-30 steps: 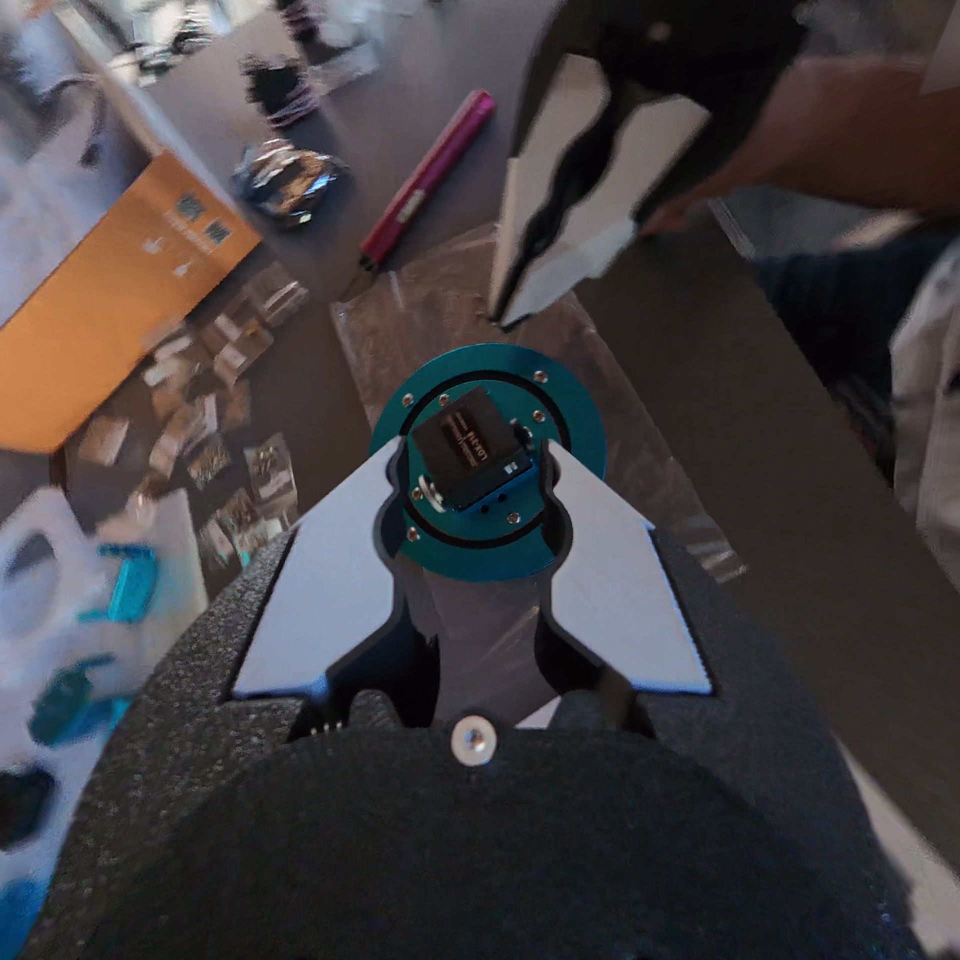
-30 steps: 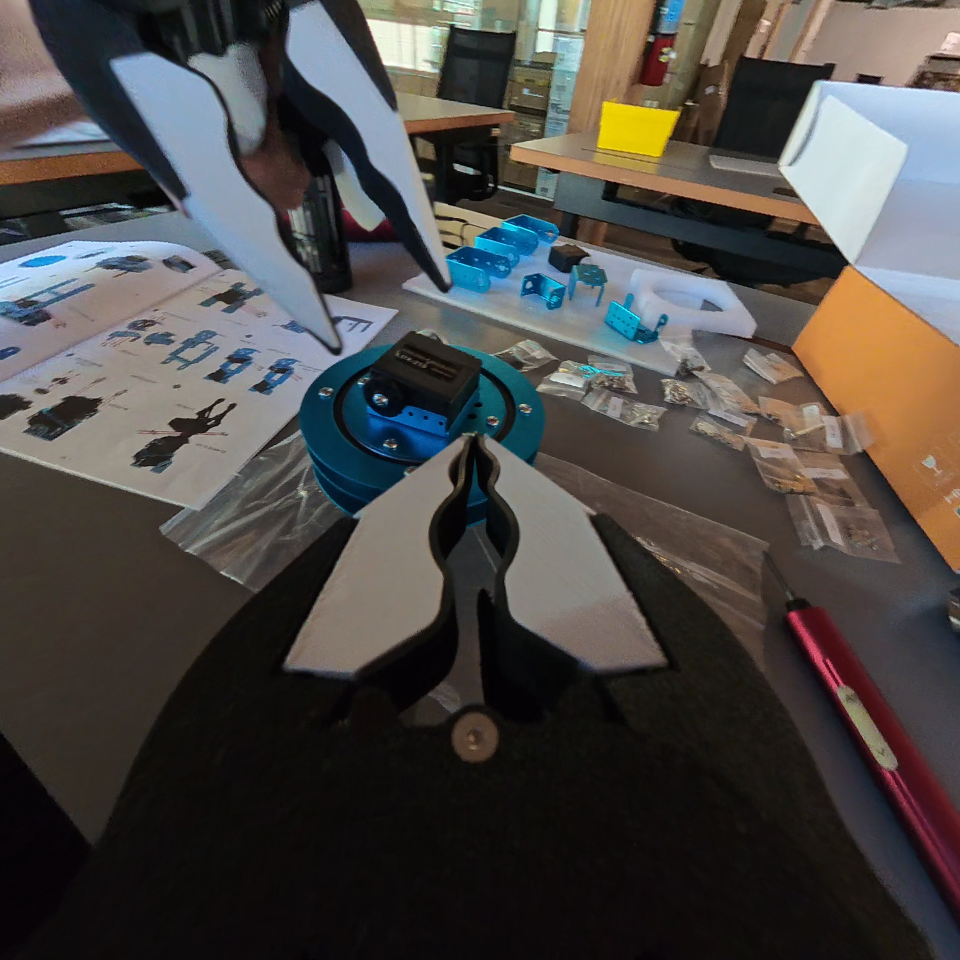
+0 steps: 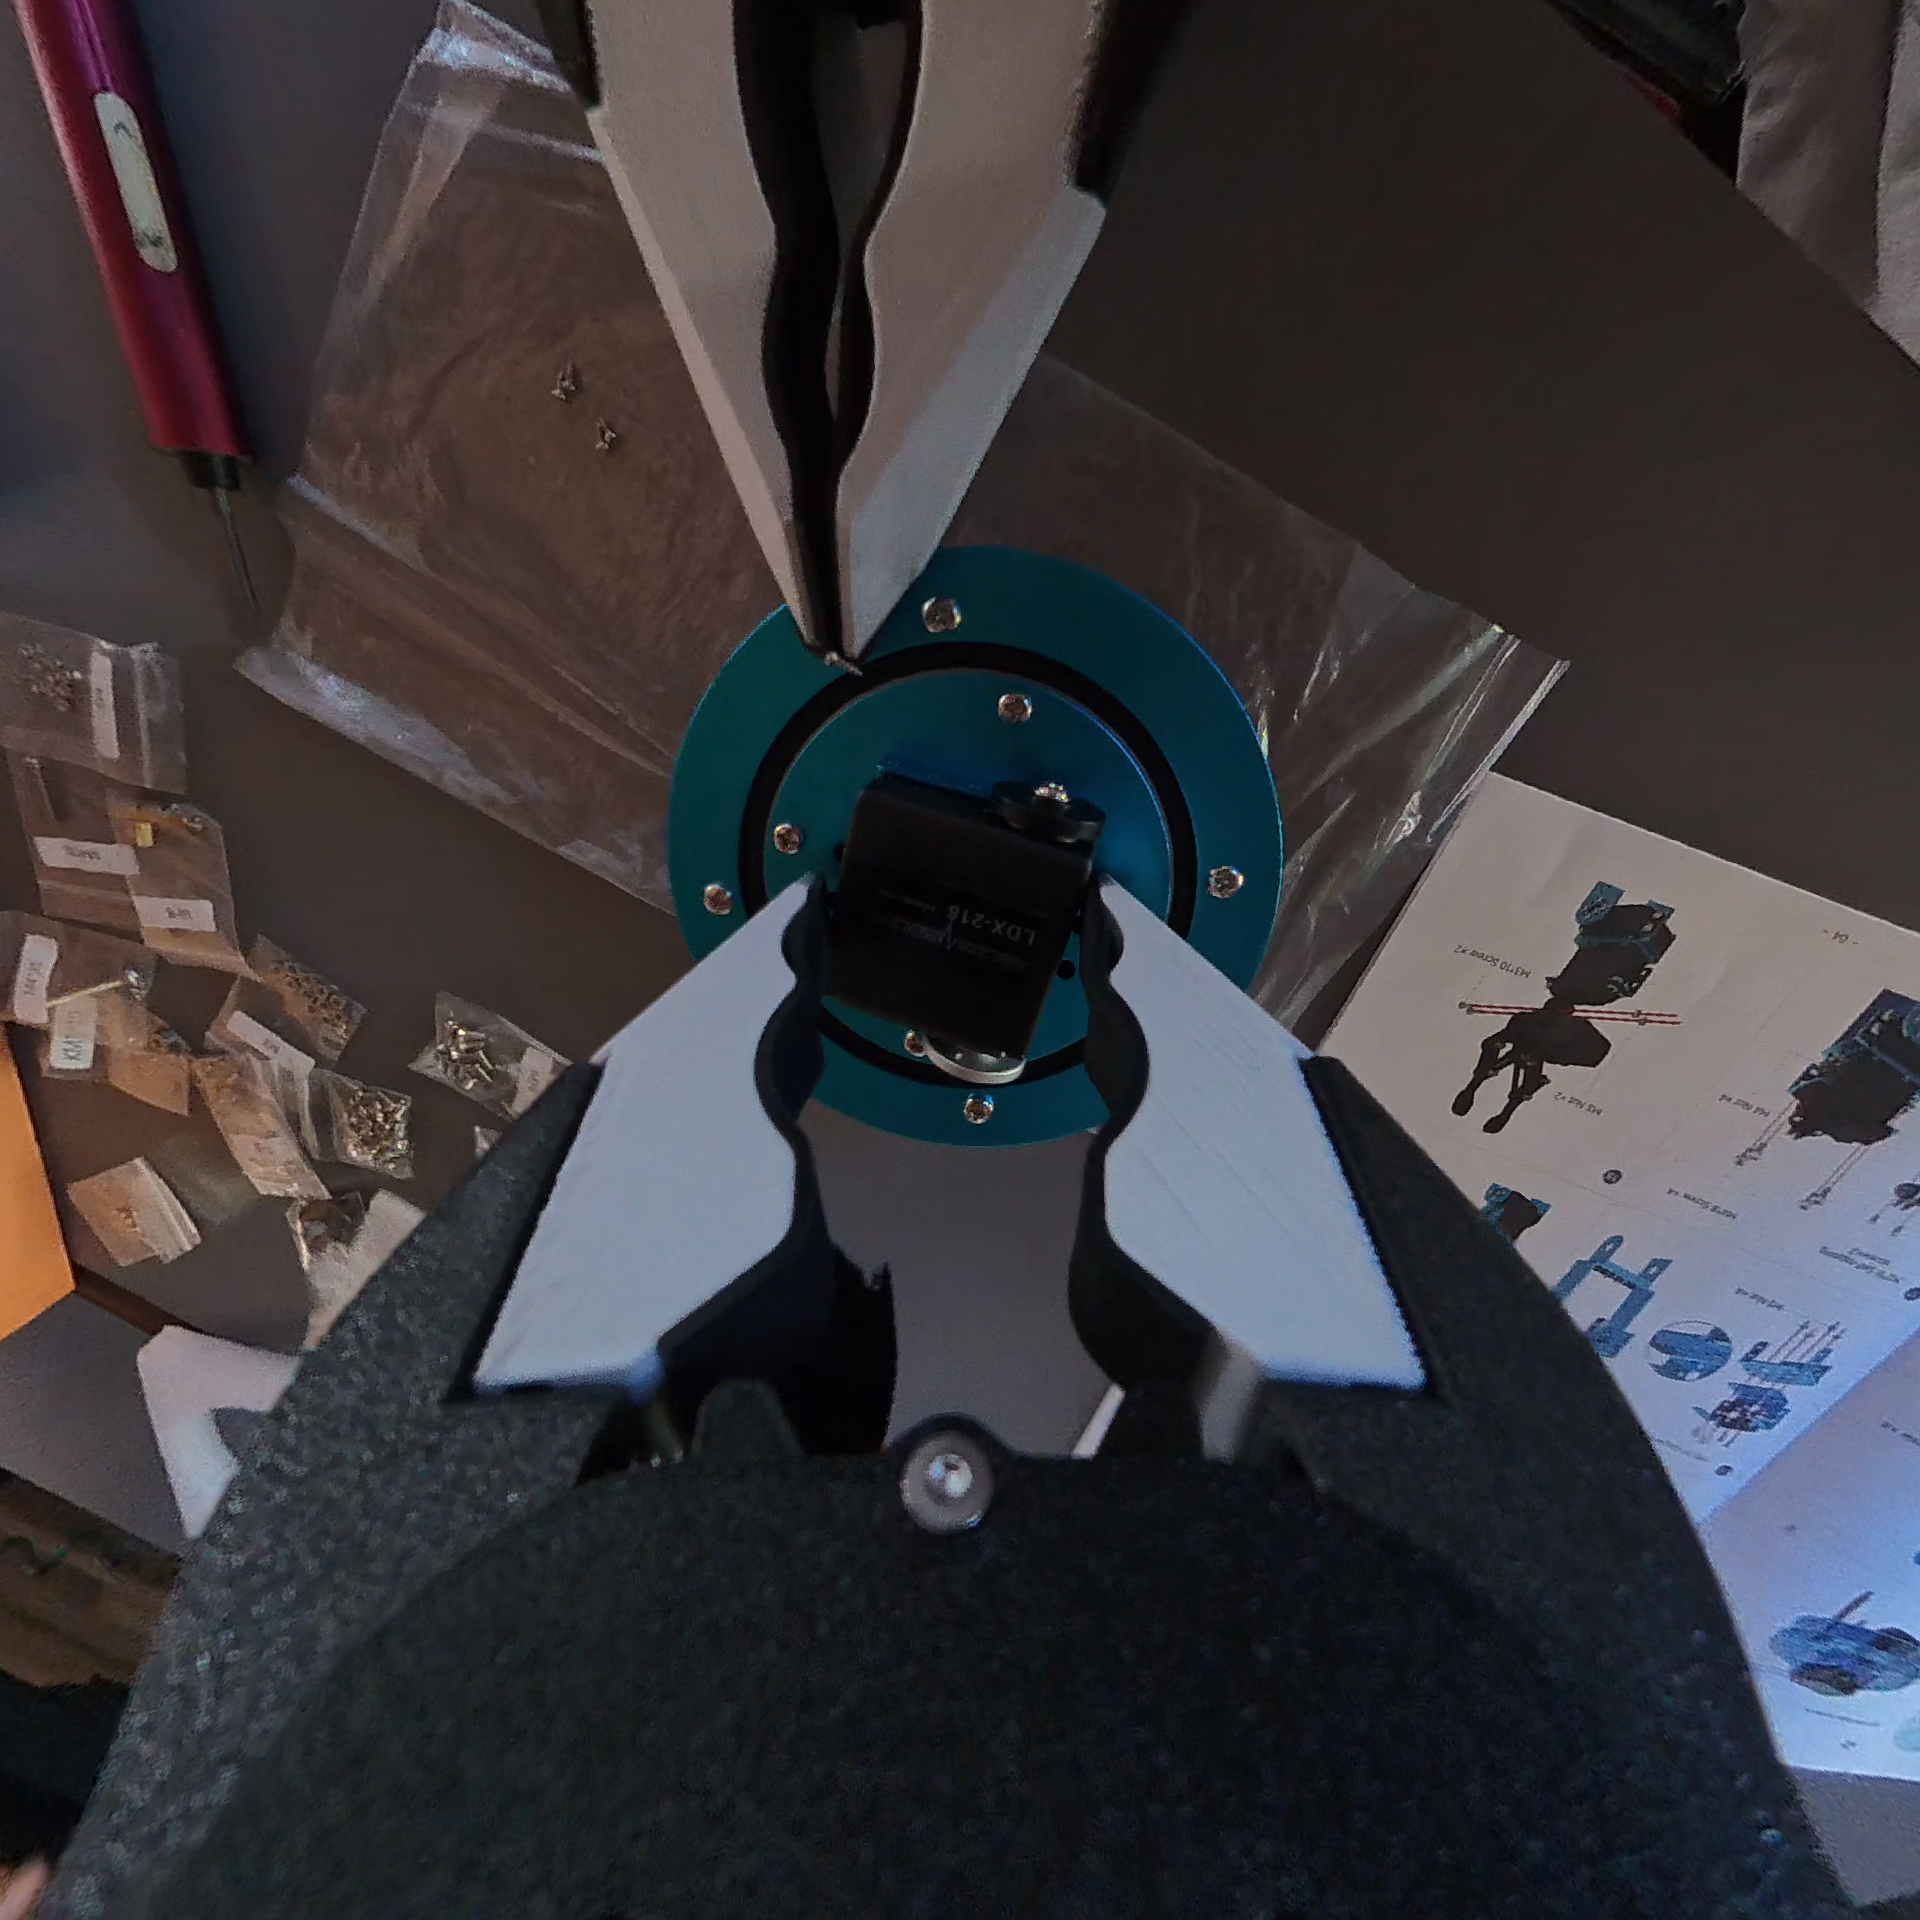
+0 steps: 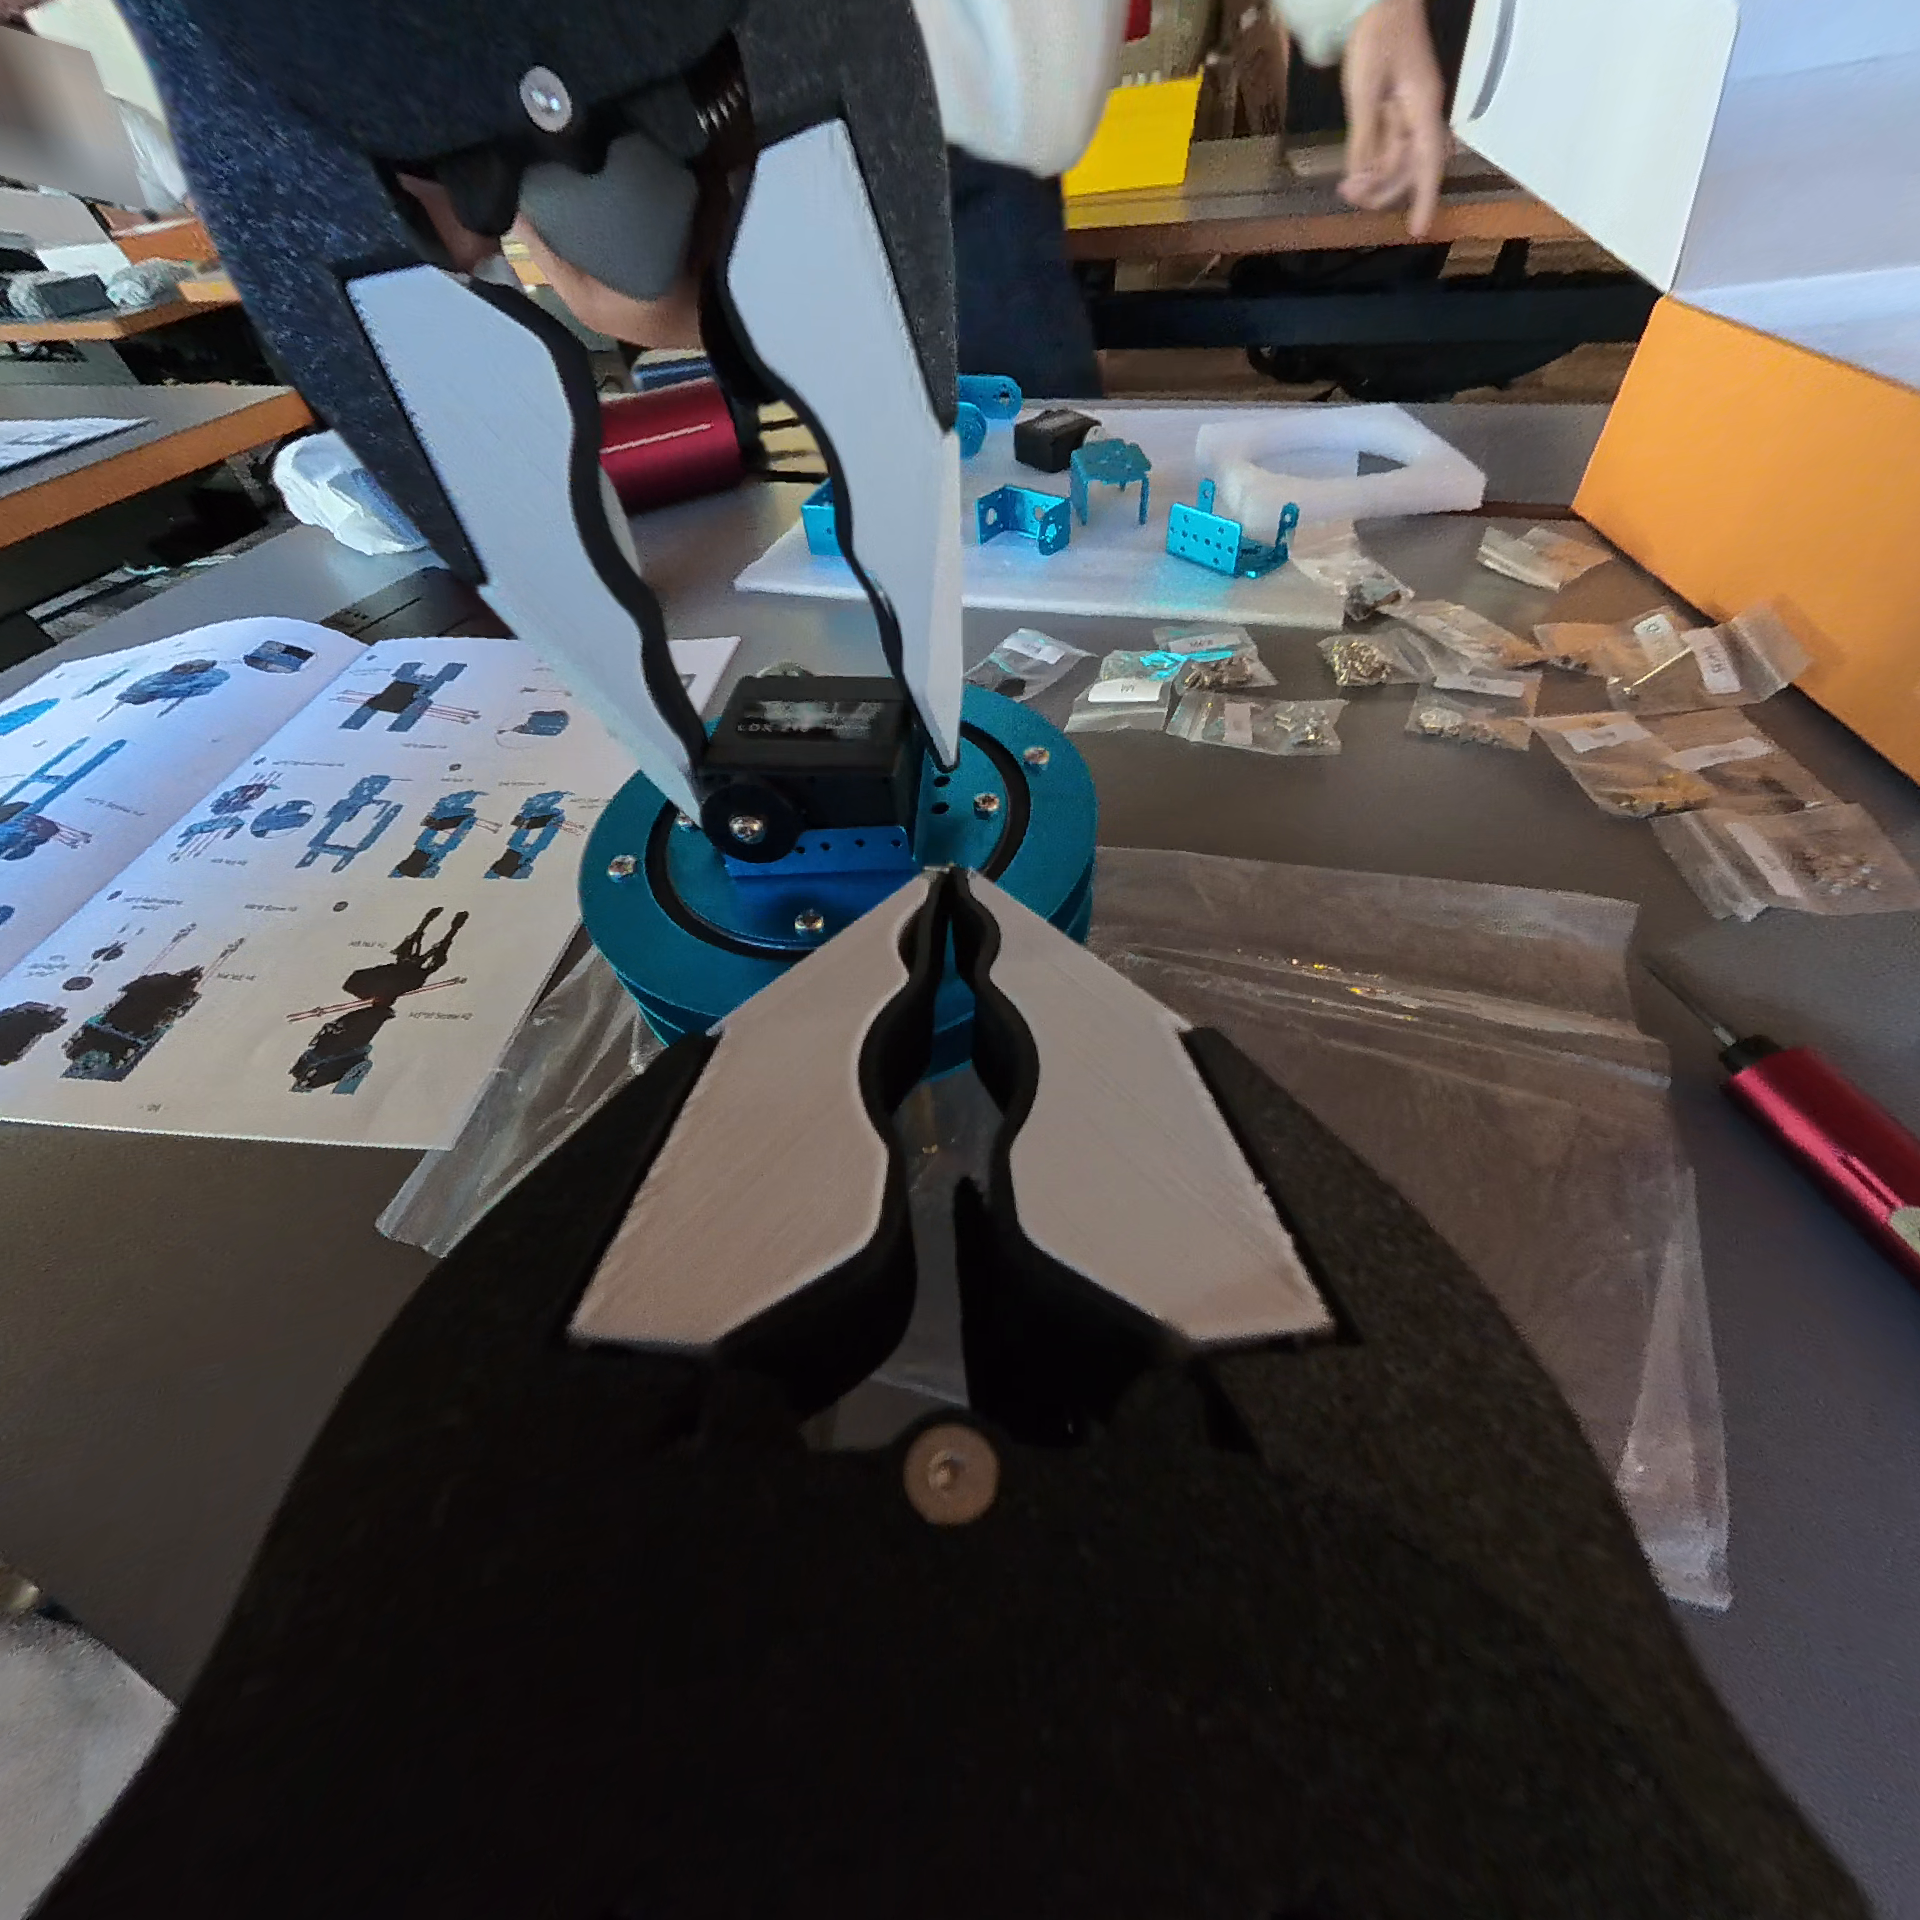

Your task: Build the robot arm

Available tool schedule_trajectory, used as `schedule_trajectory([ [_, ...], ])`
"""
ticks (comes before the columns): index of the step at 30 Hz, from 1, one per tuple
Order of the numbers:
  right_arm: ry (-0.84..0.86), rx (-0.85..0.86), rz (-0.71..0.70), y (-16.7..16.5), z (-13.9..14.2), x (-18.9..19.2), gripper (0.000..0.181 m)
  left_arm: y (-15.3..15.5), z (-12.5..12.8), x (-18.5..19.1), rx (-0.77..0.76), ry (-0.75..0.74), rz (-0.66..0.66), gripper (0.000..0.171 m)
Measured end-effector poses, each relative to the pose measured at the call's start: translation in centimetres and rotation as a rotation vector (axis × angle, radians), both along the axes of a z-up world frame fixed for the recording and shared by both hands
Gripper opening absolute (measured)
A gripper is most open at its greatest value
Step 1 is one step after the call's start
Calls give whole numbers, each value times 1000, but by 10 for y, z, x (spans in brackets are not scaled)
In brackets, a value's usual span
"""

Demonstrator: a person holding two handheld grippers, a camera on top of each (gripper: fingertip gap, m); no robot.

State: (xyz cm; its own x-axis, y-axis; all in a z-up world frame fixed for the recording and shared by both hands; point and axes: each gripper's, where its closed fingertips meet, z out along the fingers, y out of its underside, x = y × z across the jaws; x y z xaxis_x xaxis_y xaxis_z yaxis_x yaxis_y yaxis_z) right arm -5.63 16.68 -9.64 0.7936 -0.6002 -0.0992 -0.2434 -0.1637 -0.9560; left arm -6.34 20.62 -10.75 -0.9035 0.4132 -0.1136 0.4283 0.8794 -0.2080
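Note:
A black servo [image 3: 951,935] stands on a round teal base [image 3: 717,790] on the grey table. My left gripper [image 3: 956,888] straddles the servo, one finger against each side, shut on it. From the right wrist view it [image 4: 821,779] comes down from above onto the servo [image 4: 810,748]. My right gripper [image 4: 943,881] is shut, its tip at the near rim of the teal base [image 4: 1039,831]. In the left wrist view its tip [image 3: 834,649] pinches a small silver screw over the base's outer ring.
A clear plastic bag [image 3: 468,468] lies under the base with two loose screws on it. A red screwdriver [image 4: 1829,1132], small screw bags [image 4: 1455,717], an open manual [image 4: 260,831], a foam tray [image 4: 1039,582] of blue brackets and an orange box [image 4: 1766,499] surround it. Tip to tip, the grippers are about 5 centimetres apart. Left tips and right tips are each some 20 centimetres from the red screwdriver [image 4: 1829,1132]. The left camera catches it too, in the left wrist view [image 3: 178,360].
My left gripper has come down from above the base and closed around the servo. My right gripper has moved forward to the base's rim, still shut.

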Motion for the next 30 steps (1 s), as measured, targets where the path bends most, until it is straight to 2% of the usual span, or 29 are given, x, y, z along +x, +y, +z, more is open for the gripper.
schedule_trajectory([
  [5,16,-1,4,2,-1,1,0,0,0,1,25,14,78,48],
  [11,14,33,64,6,4,-6,0,-1,0,2,-10,-30,95,49],
  [15,28,124,104,1,14,-9,0,-1,9,2,-66,-68,145,55],
  [17,40,180,133,-1,20,-12,0,-9,21,1,-156,-86,204,54],
  [18,50,217,150,-1,24,-14,0,-16,26,-2,-217,-106,225,48],
  [20,68,283,181,-2,30,-18,0,-26,35,-7,-340,-210,229,15],
  [22,32,331,210,-3,39,-23,0,-32,38,-15,-418,-268,234,12],
  [24,-68,324,214,-5,46,-27,0,-37,39,-24,-497,-195,325,12],
  [30,-510,117,177,-5,59,-46,0,-45,65,-39,-829,372,713,11],
])
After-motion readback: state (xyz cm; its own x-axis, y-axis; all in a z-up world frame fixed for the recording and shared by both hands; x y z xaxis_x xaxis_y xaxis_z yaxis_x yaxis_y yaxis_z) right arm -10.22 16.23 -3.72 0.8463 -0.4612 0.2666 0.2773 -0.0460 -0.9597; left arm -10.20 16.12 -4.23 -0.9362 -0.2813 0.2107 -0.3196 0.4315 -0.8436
